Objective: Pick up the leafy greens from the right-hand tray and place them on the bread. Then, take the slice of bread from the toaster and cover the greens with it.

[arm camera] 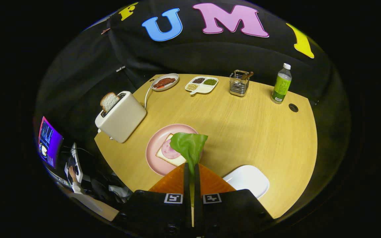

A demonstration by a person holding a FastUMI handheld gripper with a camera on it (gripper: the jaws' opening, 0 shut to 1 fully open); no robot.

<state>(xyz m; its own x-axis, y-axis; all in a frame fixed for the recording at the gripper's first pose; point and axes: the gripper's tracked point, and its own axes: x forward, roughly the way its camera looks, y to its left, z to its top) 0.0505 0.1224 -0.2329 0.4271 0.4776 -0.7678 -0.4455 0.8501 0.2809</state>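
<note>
**Gripping the lettuce leaf above the plated bread**

Pinching tight, the gripper [192, 170] is holding a green lettuce leaf [189, 145] between its two fingers, which are standing almost together with only the thin stem of the leaf between them. Both fingers are pressing on that stem, and the broad part of the leaf is fanning out just ahead of the fingertips.

The leaf is hanging over the near edge of a pink plate [154, 155]. On that plate a slice of bread [174, 159] is lying flat with a round slice of pink ham [168, 151] on top; the leaf is partly covering both from this angle, and whether it is touching them cannot be told.

Just right of the fingers, an empty white tray [248, 180] is sitting on the wooden table [260, 132]. Beyond the plate to the left, a cream toaster [121, 117] is standing with a slice of toast [109, 101] sticking up out of its slot.

Along the far edge of the table are lying a small oval dish of reddish food [164, 82], a divided dish of beans [201, 84], a wire metal holder [239, 83] and a bottle with a green label [281, 84]. The label's writing is too small to read.
</note>
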